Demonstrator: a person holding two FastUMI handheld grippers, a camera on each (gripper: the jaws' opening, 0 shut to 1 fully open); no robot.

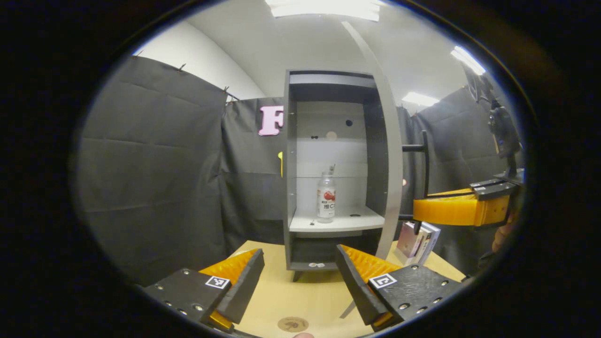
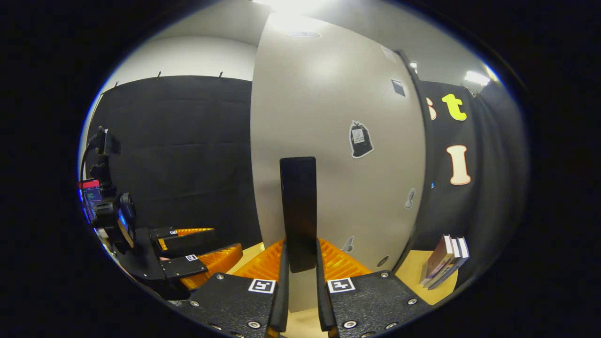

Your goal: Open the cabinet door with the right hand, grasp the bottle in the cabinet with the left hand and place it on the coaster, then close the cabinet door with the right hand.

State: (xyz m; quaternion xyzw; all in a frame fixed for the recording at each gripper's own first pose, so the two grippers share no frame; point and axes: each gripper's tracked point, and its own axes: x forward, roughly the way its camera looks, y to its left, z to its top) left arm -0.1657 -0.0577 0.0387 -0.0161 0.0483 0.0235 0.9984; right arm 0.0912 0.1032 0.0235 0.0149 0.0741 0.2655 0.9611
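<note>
Right gripper view, gripper (image 2: 300, 263) clamping flat handle (image 2: 297, 211), smooth door (image 2: 338, 141)

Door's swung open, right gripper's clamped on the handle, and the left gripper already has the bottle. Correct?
Not quite: in the left gripper view the left gripper is open, and the bottle stands on the cabinet shelf. The right gripper does clamp the door handle.

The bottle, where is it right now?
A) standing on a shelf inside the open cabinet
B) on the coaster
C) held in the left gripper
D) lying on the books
A: in the left gripper view the bottle stands upright on a shelf in the cabinet, whose door is swung open; the left gripper is open and short of it.
</note>
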